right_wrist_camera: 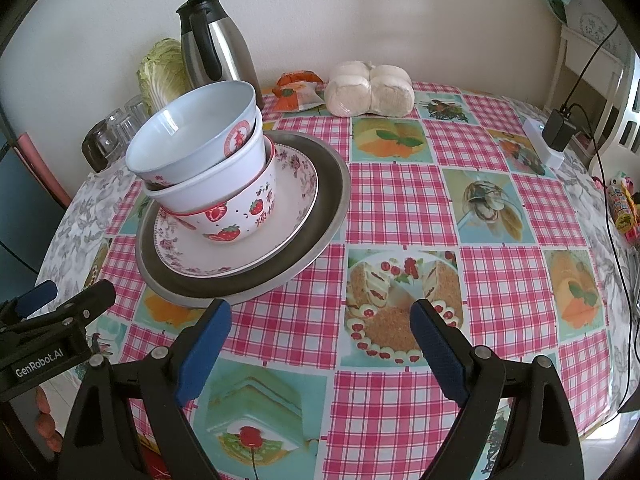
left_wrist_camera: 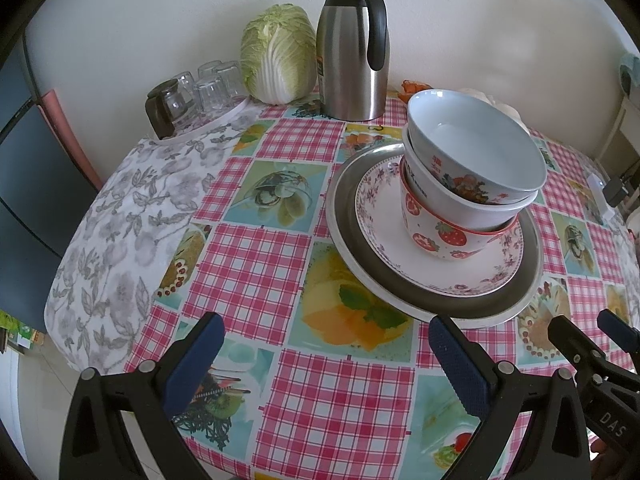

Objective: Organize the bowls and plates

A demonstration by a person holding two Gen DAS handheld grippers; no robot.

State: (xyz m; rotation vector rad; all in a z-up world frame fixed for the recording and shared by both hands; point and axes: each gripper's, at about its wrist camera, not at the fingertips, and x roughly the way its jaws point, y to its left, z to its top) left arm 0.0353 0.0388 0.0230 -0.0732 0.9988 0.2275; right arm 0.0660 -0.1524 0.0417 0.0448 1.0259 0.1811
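A metal plate [left_wrist_camera: 348, 240] [right_wrist_camera: 320, 216] lies on the checked tablecloth. On it sits a floral plate [left_wrist_camera: 380, 216] [right_wrist_camera: 296, 200]. On that stands a nested stack: a strawberry bowl [left_wrist_camera: 436, 236] [right_wrist_camera: 240, 216] at the bottom, a white bowl [left_wrist_camera: 436, 184] [right_wrist_camera: 208, 188] in it, a pale blue bowl [left_wrist_camera: 472, 140] [right_wrist_camera: 192, 136] on top, tilted. My left gripper [left_wrist_camera: 324, 340] is open and empty, just in front of the metal plate's near rim. My right gripper [right_wrist_camera: 320, 324] is open and empty, to the front right of the stack.
A steel thermos jug [left_wrist_camera: 352, 48] [right_wrist_camera: 216, 52], a napa cabbage [left_wrist_camera: 280, 56] [right_wrist_camera: 160, 72] and a tray of upturned glasses [left_wrist_camera: 200, 92] stand at the back by the wall. Wrapped buns [right_wrist_camera: 368, 92] and a snack packet [right_wrist_camera: 296, 94] lie at the back. A white adapter with cable [right_wrist_camera: 548, 140] lies at right.
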